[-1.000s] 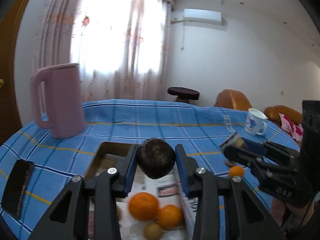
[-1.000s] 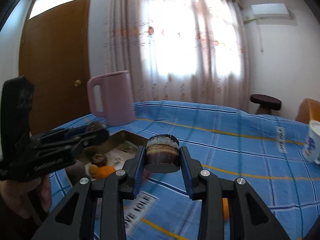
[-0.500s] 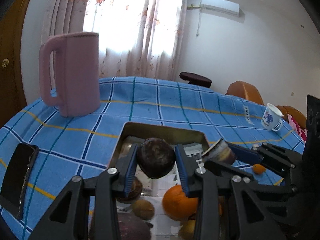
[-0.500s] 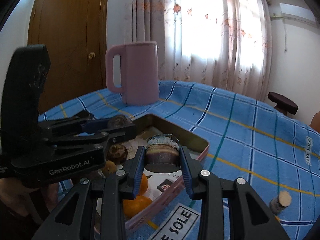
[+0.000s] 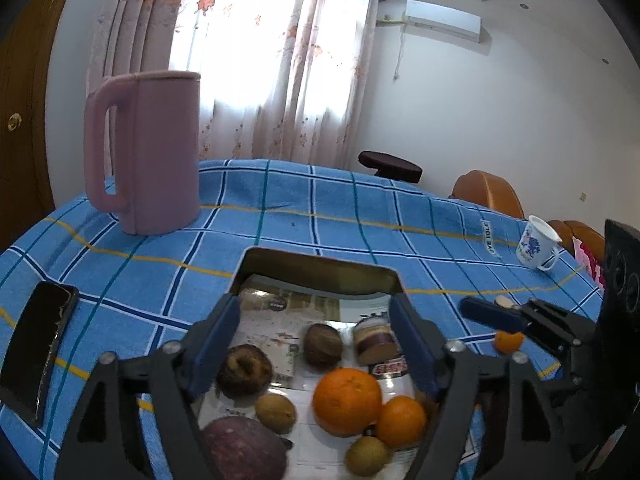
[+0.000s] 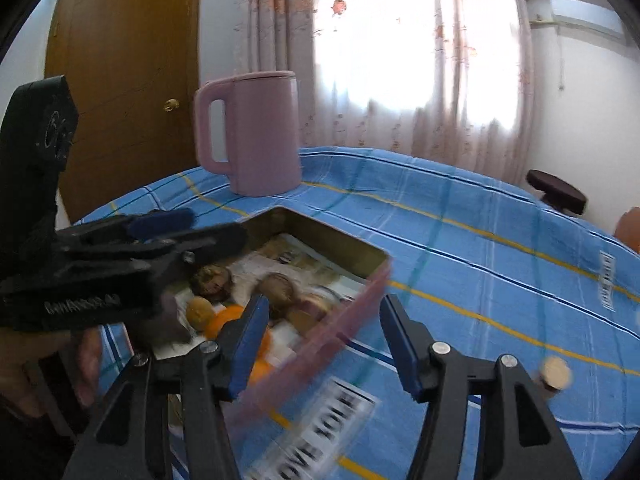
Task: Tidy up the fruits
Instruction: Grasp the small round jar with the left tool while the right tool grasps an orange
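A metal tray (image 5: 320,270) lined with printed paper holds several fruits. My left gripper (image 5: 314,334) hangs over it, its jaws opening wide with nothing pressed between the pads. Below the gripper lie a dark round fruit (image 5: 323,346) and a brown cut piece (image 5: 376,342), with a large orange (image 5: 347,400) nearer me. My right gripper (image 6: 326,338) hovers at the tray's pink right wall (image 6: 344,314). Its jaws are opening too, and they are empty. Each gripper shows in the other's view: the left gripper (image 6: 200,228) and the right gripper (image 5: 504,312).
A tall pink jug (image 5: 148,152) stands behind the tray, and a black phone (image 5: 36,352) lies to its left. To the right, a small orange (image 5: 508,342) and a tan round thing (image 6: 554,372) sit on the blue checked cloth. A white mug (image 5: 536,248) stands farther right.
Both grippers came forward and down over the tray and opened. The dark round fruit left the left jaws and the brown cut piece left the right jaws; both now lie in the tray.
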